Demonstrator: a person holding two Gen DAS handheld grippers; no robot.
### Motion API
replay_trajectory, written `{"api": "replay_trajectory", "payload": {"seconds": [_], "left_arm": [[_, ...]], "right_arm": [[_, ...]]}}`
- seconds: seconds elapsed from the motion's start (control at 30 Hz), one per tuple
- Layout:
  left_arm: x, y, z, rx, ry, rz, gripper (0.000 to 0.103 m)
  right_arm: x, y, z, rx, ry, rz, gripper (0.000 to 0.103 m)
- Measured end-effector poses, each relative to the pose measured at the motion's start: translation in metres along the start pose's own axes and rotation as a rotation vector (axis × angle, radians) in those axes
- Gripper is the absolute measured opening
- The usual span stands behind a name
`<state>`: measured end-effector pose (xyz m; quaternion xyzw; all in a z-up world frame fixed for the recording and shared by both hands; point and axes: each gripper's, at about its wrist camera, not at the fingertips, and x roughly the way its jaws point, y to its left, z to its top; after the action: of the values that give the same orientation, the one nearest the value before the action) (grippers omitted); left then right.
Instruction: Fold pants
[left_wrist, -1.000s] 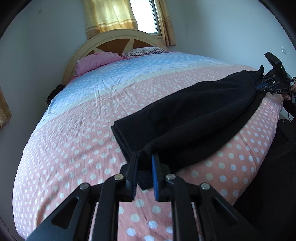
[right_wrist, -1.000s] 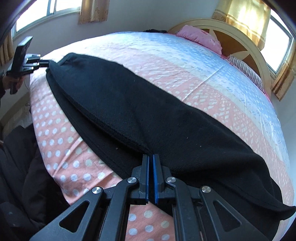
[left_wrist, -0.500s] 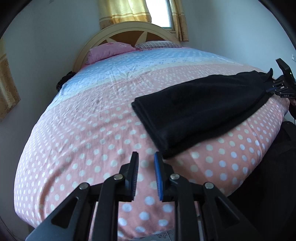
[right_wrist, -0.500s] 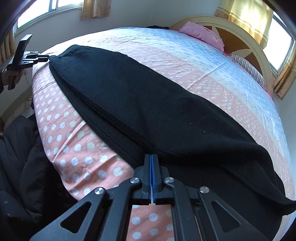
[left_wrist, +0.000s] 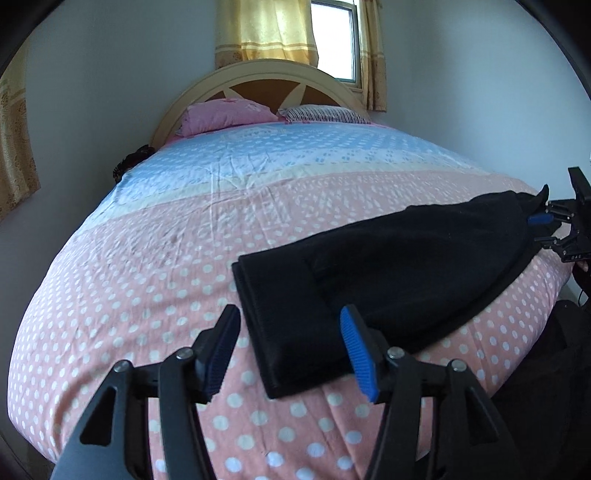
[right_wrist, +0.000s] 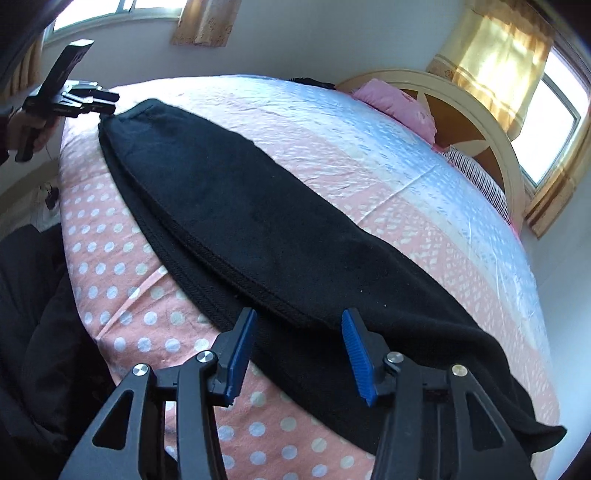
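- Pants (left_wrist: 388, 280) lie on the bed (left_wrist: 155, 266) near its foot edge, already folded lengthwise, one leg stacked on the other
- Left tongs (left_wrist: 291, 350) gape wide, empty, at one short end
- Right tongs (right_wrist: 297, 350) gape wide, empty, at the other end
- Crosswise folds seem left to do

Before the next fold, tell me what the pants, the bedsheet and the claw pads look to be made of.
Pants: thick matte black knit, probably fleece or wool blend; fuzzy nap, ribbed seam edge.
Bedsheet: thin woven cotton-like cloth, matte; fine creases, printed white dots.
Left claw pads: blue ridged rubber or soft plastic, judging by the grooved faces; the black frame looks like hard plastic or metal.
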<state>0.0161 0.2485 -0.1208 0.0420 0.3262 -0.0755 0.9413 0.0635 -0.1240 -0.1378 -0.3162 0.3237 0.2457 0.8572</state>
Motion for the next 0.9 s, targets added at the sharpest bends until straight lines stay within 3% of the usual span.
{"api": "replay_trajectory", "payload": {"seconds": [0.13,0.43,0.5,0.6,0.7,0.77,0.83,0.9], "left_arm": [[0.008,0.001,-0.005,-0.026,0.040,0.007,0.059],[-0.009,0.013,-0.026,-0.150,0.072,-0.055,0.059],[-0.004,0.013,-0.026,-0.164,0.080,-0.062,0.057],[0.003,0.006,-0.023,-0.144,0.087,-0.072,0.045],[0.003,-0.001,-0.021,-0.104,0.086,-0.042,0.038],[0.000,0.000,-0.019,-0.097,0.085,-0.033,0.027],[-0.002,0.003,-0.018,-0.096,0.079,-0.036,0.018],[-0.004,0.004,-0.017,-0.089,0.081,-0.044,0.014]], "right_arm": [[0.001,0.008,0.002,-0.050,-0.012,-0.016,0.050],[0.003,0.018,0.010,-0.076,-0.027,-0.050,0.050],[0.006,0.020,0.011,-0.097,-0.010,-0.069,0.050],[0.014,0.021,0.012,-0.110,0.013,-0.089,0.050],[0.017,0.019,0.015,-0.083,0.016,-0.073,0.035],[0.017,0.019,0.017,-0.073,0.016,-0.067,0.017],[0.019,0.022,0.018,-0.077,0.021,-0.059,0.007],[0.017,0.024,0.020,-0.080,0.012,-0.064,0.004]]}}
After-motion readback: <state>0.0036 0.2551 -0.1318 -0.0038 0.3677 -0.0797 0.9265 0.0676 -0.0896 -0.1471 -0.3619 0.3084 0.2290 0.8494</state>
